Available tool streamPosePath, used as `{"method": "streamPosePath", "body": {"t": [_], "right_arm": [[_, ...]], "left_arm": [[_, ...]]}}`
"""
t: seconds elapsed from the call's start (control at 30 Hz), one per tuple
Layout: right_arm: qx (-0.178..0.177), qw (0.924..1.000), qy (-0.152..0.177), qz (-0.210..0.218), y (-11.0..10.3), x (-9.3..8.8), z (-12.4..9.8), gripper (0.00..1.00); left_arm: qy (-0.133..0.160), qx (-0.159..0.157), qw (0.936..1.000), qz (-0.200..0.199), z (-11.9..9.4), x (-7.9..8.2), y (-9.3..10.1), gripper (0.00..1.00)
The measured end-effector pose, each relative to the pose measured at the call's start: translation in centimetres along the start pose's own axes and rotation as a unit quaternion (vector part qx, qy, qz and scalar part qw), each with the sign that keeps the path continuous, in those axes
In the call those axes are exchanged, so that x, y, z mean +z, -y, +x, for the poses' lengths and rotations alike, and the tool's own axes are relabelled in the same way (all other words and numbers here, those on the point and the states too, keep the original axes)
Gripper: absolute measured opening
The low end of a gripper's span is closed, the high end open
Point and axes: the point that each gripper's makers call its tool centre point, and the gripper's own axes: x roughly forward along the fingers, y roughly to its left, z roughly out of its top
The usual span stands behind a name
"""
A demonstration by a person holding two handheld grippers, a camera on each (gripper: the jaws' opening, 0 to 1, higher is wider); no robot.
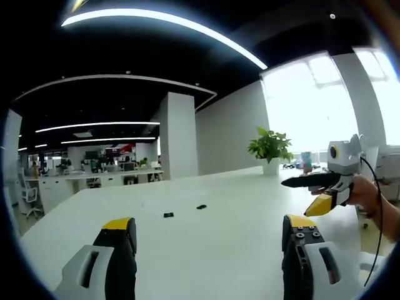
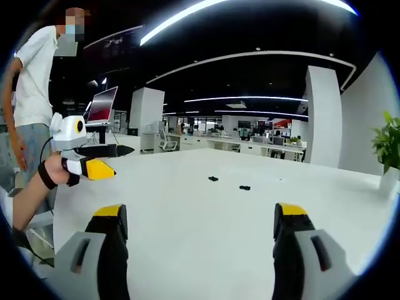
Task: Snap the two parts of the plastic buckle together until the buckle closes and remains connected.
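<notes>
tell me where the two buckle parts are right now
Both buckle parts lie slightly apart on the white table, ahead of the open left gripper. In the right gripper view they sit mid-table.

Both views are strongly fisheye: straight lines bow outward, and the curved ceiling light strips (image 1: 169, 22) arc across a dark ceiling. The white table (image 1: 206, 244) is evenly and brightly lit with only faint, soft shadows. In the left gripper view, large windows (image 1: 312, 100) at the right are blown out to pure white, with glare washing over the nearby wall and a potted plant (image 1: 270, 147) standing partly against that brightness. The right gripper view is dimmer overall, lit by ceiling strips (image 2: 250, 6) and distant office lights. Far desks are small and soft. The two buckle parts (image 2: 228, 183) appear as tiny dark specks without detail.
</notes>
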Motion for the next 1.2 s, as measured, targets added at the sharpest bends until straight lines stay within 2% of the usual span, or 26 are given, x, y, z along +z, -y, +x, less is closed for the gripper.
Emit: {"method": "streamPosePath", "body": {"t": [0.43, 1.2], "right_arm": [[-0.001, 1.0000, -0.008, 0.001, 0.9, -0.6, 0.8, 0.97], [0.001, 0.9999, -0.016, -0.003, 1.4, -0.4, 2.2, 0.97]], "left_arm": [[-0.002, -0.003, 1.0000, 0.004, 0.9, -0.1, 0.1, 0.99], [-0.009, 0.000, 1.0000, 0.003, 2.0, -0.5, -0.5, 0.99]]}}
